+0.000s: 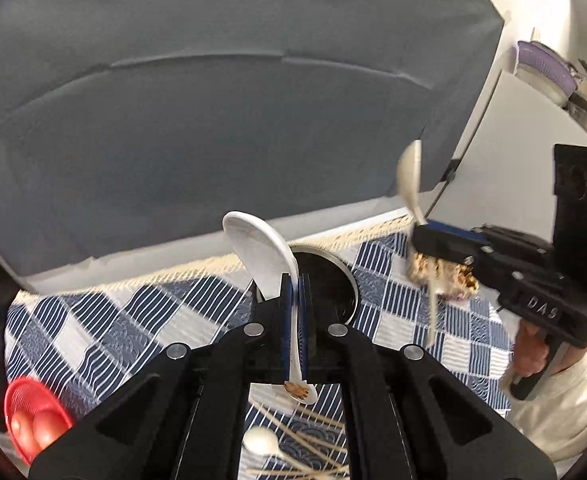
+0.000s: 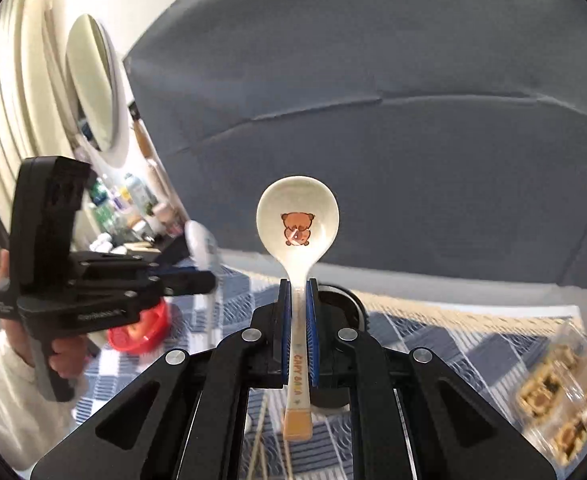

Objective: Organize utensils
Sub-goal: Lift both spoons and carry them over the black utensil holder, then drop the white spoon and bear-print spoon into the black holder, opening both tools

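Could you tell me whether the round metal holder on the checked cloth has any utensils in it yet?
Looks empty: the metal holder shows only a dark interior, though the left gripper hides part of it.

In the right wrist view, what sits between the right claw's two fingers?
The handle of a cream spoon with a bear print, clamped between the right claw's blue pads, bowl upward.

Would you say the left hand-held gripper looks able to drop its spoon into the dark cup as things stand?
Probably yes: the left hand-held gripper, shut on the white spoon, hangs just before the cup, whose open mouth shows nothing over it.
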Tool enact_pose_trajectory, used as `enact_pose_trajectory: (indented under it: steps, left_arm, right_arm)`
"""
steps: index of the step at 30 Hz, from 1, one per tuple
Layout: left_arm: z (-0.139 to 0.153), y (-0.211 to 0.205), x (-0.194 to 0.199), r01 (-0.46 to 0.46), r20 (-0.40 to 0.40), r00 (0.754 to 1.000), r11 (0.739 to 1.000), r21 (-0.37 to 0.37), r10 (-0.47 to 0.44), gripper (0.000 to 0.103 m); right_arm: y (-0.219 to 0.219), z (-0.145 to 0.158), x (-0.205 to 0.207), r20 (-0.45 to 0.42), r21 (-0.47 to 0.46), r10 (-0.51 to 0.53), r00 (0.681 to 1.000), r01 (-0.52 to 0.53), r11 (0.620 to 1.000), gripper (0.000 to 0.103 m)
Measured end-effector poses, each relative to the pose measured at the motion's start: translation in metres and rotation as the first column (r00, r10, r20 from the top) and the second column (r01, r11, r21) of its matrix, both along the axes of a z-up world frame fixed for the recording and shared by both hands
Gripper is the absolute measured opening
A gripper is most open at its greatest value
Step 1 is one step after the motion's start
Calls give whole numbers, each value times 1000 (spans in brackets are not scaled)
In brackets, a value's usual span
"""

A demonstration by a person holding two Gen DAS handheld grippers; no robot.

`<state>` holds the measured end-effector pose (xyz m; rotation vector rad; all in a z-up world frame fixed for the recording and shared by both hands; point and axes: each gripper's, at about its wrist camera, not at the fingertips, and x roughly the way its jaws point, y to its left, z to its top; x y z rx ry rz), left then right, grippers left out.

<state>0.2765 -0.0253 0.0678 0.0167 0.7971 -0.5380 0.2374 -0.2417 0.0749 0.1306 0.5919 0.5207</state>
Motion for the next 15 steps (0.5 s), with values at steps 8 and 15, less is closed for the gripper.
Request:
enact_pose_trajectory:
  steps: [8,15]
  left_arm:
    - [-9,0,40,14,-14,1000,995,-100,-16,3]
    - [-14,-6,56,53,-3,999,988,-144,-54,3]
  right_arm:
    - [0,-13,35,15,64,-26,1000,25,998,7]
    - [6,-28,58,4,67,-29,1000,29,997,7]
